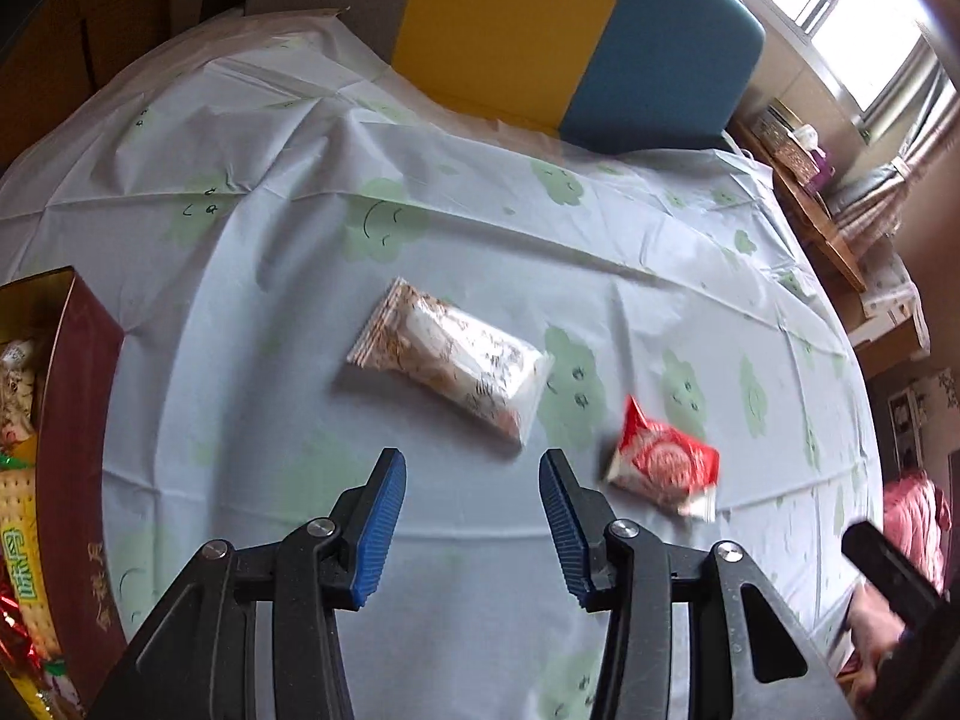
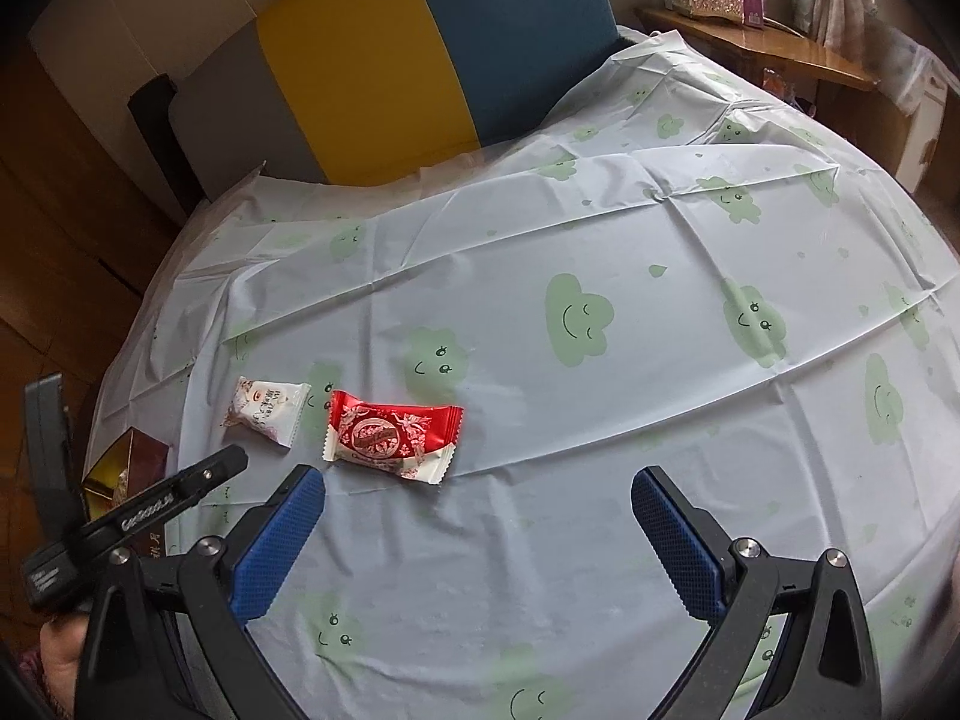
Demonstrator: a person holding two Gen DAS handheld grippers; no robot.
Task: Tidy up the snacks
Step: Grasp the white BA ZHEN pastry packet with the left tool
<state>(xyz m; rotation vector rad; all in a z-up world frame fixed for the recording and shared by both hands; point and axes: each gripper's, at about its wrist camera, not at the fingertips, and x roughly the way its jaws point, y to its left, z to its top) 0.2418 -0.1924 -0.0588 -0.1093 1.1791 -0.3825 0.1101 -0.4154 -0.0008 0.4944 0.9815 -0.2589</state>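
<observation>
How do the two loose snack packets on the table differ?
The white packet is pale with brownish print; the red packet is shiny red with a round label and white ends. The white packet lies nearer the snack box; the red packet lies nearer the right gripper. In the right wrist view the red packet looks bigger. Both lie flat on the cloud-print tablecloth, sealed, apart from each other and ungripped.
</observation>
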